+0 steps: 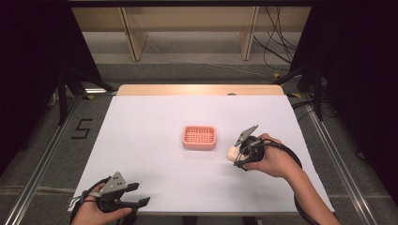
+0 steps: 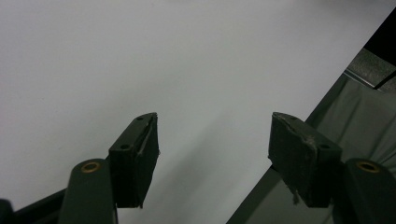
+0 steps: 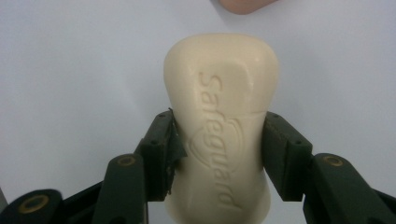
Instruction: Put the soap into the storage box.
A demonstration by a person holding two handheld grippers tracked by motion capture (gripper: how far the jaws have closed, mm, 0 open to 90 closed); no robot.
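Right claw [image 3: 217, 154] clamped across the soap bar [image 3: 219, 116]'s waist; left claw [image 2: 212, 154] wide open, holding nothing.
Soap likely hard, smooth, slippery: hold at the narrow middle, square on both sides.

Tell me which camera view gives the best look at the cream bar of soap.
The right gripper view: the cream oval bar of soap sits close up between the right tongs, its embossed Safeguard lettering legible. The high view gives a small pale lump beside the pink ribbed plastic soap dish.
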